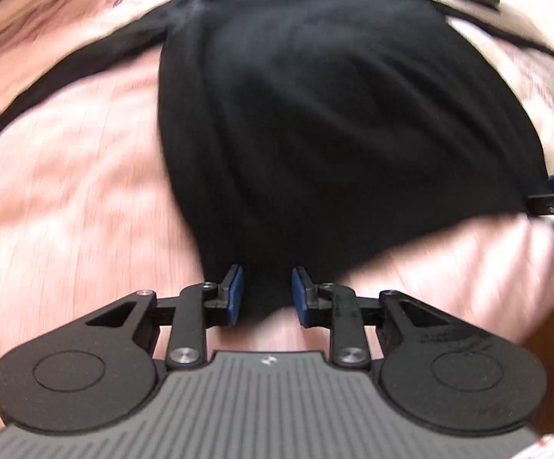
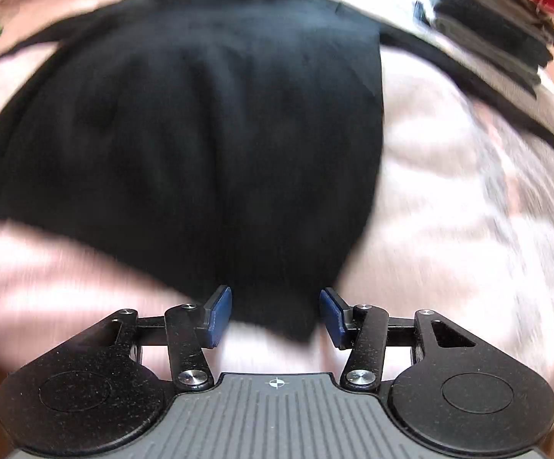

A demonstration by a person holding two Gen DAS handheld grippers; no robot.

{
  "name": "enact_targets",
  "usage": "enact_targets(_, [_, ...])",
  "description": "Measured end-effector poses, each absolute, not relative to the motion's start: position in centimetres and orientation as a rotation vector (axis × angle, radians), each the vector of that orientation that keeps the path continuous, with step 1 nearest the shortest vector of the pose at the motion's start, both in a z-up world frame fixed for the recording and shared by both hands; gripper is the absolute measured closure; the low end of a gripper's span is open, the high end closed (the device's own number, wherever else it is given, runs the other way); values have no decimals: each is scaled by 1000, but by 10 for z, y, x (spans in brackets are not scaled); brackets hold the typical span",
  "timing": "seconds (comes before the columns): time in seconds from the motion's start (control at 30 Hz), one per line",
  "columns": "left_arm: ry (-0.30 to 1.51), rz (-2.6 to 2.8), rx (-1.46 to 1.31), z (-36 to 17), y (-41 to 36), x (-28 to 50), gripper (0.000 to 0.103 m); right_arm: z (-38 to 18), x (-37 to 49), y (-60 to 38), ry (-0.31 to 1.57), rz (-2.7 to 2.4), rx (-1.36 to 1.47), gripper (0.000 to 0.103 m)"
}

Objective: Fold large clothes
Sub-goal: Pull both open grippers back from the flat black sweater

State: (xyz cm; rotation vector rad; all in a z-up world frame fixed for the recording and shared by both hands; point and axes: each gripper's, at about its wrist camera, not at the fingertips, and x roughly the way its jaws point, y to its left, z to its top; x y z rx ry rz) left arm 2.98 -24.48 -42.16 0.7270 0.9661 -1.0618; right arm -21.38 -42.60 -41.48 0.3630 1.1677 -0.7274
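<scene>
Plainly, no container is showing in either view; a black long-sleeved knit garment (image 1: 315, 122) is lying spread on a pink bedcover (image 1: 66, 199), with a stack of dark folded clothes (image 2: 495, 26) sitting beyond it at the far right. The garment's long axis is running straight away from both cameras: its hem is lying nearest, and its neckline, edged with something pale and too blurred to identify, is pointing to the far side. Its sleeves are stretching out to left and right.

The left gripper (image 1: 267, 294) is hanging over the hem's left corner with its blue pads standing a little apart, so it is open; black cloth is lying between the pads, but they are not pressing on it. The right gripper (image 2: 276, 315) is standing wider, also open, with the hem's right corner lying between its pads and gaps showing on both sides. In the left wrist view its tip is peeking in at the right edge, beside the hem.
</scene>
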Motion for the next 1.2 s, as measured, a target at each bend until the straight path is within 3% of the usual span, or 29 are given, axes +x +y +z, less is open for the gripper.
enact_targets(0.17, [1049, -935, 708, -363, -221, -5, 78, -363, -247, -419, 1165, -705, 503, 54])
enact_targets(0.4, [999, -862, 550, -236, -203, -64, 61, -216, -285, -384, 972, -618, 467, 49])
enact_targets(0.57, [955, -831, 512, -174, -180, -104, 52, -153, -301, -345, 920, -583, 421, 46])
enact_targets(0.7, [918, -826, 524, -148, -167, -137, 44, -126, -322, -321, 910, -587, 435, 46])
enact_targets(1.2, [874, -840, 581, -124, -145, -182, 40, -116, -360, -301, 931, -553, 454, 44])
